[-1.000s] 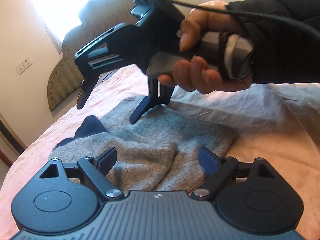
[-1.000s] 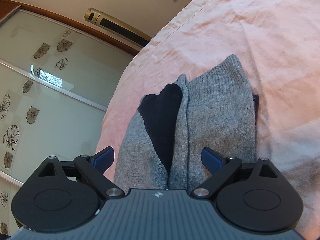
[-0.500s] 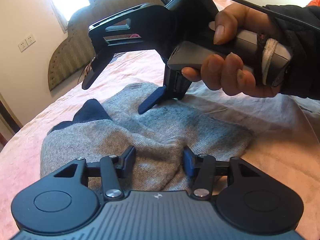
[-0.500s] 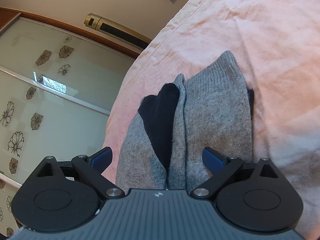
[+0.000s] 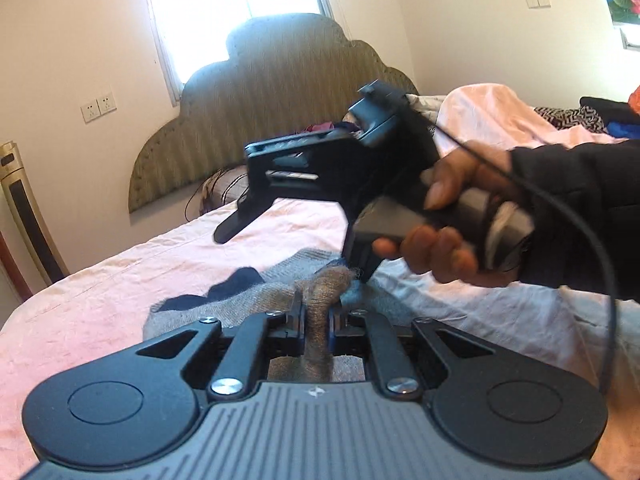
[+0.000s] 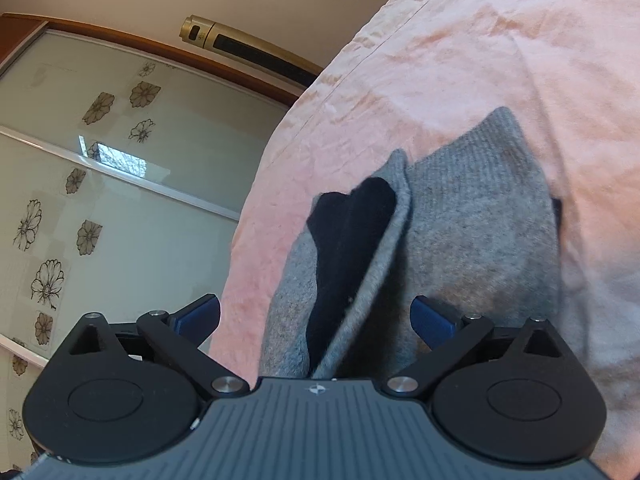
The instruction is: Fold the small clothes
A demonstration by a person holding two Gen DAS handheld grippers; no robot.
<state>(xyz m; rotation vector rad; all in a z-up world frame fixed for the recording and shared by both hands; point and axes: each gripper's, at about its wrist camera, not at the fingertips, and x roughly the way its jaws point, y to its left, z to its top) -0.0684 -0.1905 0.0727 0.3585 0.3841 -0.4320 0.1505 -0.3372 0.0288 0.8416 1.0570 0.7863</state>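
A pair of grey socks [image 5: 248,300] with dark navy heels lies on the pink bed sheet [image 5: 100,300]. My left gripper [image 5: 316,312] is shut on a bunched fold of grey sock, lifted a little off the bed. Just beyond it, a hand [image 5: 448,248] holds my right gripper [image 5: 291,258], one finger low by the raised fold. In the right wrist view the right gripper [image 6: 316,314] has its jaws opening wide over the socks [image 6: 480,220], whose near edge rises around the navy heel [image 6: 352,224]. Nothing is gripped between its pads.
A padded headboard [image 5: 280,80] and a window stand behind the bed. A gold tower heater [image 5: 24,208] is at the left bed edge, also in the right wrist view [image 6: 248,46], beside flowered sliding doors [image 6: 100,160]. Piled clothes [image 5: 580,116] and a pale cloth [image 5: 480,308] lie at right.
My left gripper went from wide open to shut on a fold of the grey sock and rose with it. The right gripper stayed open above the socks, shifting slightly.
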